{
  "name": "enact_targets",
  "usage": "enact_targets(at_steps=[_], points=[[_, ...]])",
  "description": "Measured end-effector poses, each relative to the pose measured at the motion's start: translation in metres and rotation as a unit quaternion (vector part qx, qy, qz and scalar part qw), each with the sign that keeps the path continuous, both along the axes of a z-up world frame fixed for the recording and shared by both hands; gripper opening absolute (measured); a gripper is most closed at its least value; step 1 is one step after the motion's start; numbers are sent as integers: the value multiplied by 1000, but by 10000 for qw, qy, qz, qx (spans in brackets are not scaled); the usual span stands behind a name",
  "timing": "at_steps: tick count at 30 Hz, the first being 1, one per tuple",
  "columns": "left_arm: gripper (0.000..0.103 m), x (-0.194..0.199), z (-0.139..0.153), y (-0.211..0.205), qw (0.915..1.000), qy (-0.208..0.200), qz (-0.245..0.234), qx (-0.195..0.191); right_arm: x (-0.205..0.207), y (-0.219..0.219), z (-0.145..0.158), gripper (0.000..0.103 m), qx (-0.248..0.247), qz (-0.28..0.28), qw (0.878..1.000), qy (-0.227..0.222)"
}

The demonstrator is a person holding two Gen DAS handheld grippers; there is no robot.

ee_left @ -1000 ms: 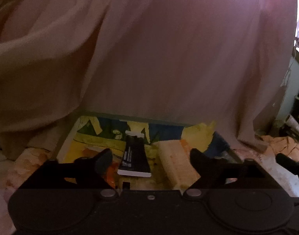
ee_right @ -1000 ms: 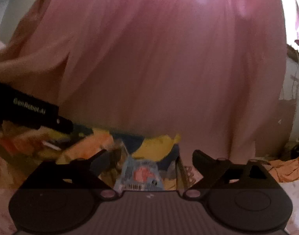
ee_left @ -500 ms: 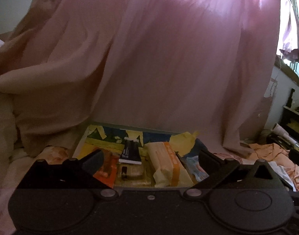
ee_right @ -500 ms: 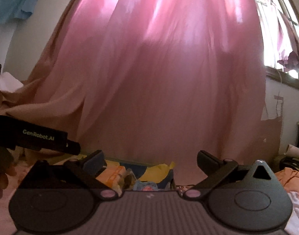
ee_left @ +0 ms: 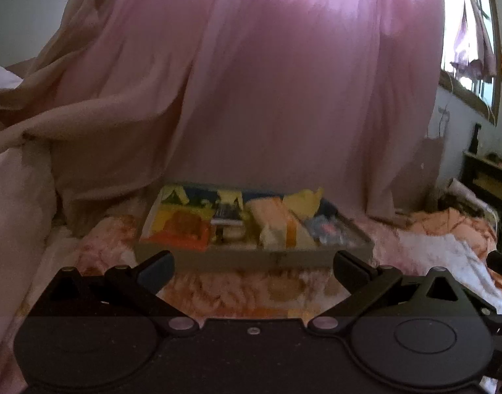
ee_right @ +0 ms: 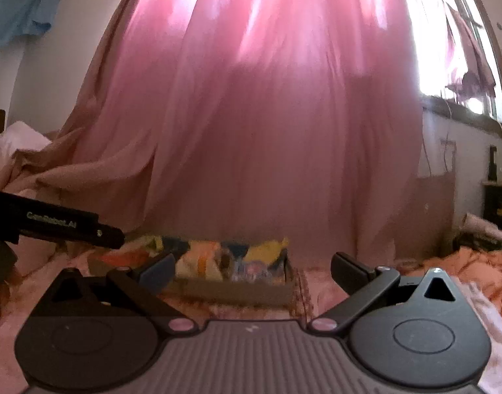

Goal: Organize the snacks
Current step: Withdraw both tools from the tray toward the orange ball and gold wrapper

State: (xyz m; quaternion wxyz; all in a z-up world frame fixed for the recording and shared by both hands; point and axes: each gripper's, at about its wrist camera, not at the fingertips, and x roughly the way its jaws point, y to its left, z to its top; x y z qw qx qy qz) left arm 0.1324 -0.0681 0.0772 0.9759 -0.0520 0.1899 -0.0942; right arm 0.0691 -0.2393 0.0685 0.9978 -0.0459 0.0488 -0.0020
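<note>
A shallow grey box (ee_left: pixel 251 257) lies on the flowered bed cover and holds several snack packs: an orange pack (ee_left: pixel 182 229) at the left, a black-and-white pack (ee_left: pixel 228 213) in the middle, a pale yellow pack with an orange band (ee_left: pixel 280 229), a clear wrapped pack (ee_left: pixel 326 229) at the right. My left gripper (ee_left: pixel 252 269) is open and empty, just short of the box's near wall. My right gripper (ee_right: pixel 252 269) is open and empty, with the box (ee_right: pixel 231 290) low between its fingers. The left gripper's body (ee_right: pixel 54 223) shows at the left of the right wrist view.
A pink curtain (ee_left: pixel 267 82) hangs right behind the box. White and beige bedding (ee_left: pixel 14 170) is piled at the left. Orange and white cloths (ee_left: pixel 448 229) lie at the right, before dark furniture (ee_left: pixel 487 184) and a bright window (ee_right: pixel 448 49).
Both grippers have pulled back and up from over the box. The box, close under the fingers a second ago, now sits farther off. Both stay open and empty.
</note>
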Motion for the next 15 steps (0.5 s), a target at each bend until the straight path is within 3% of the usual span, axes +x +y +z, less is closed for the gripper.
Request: enact_targets(at_steps=[15], points=[[102,-37,-52,17,9973,664,-158,277,-39,13,-32,103,55,67,9963,860]])
